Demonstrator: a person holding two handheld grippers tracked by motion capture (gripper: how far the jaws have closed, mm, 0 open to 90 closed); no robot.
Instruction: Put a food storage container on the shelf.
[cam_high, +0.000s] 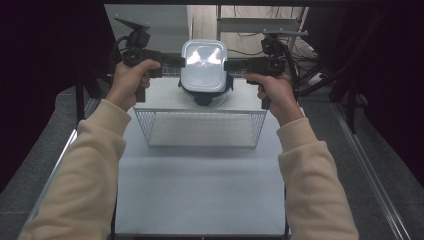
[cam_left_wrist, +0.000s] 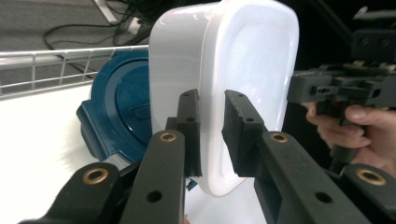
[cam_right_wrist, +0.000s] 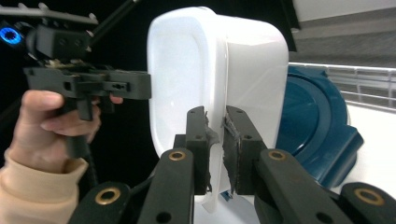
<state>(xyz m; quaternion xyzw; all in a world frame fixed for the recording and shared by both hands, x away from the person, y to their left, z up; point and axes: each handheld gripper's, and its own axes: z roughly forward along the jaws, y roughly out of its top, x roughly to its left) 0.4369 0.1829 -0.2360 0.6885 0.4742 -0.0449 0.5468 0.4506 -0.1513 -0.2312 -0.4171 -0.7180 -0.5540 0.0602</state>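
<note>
Gripping the white container (cam_high: 203, 66) by opposite rims, our left gripper (cam_left_wrist: 211, 133) and right gripper (cam_right_wrist: 215, 149) seem clamped shut above the blue lid (cam_left_wrist: 122, 109).

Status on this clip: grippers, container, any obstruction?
Left gripper and right gripper both shut on the white container's rim, opposite sides. Container held above the blue lid. Wire basket just in front.

No readable text, label, brand or number appears on anything here.
</note>
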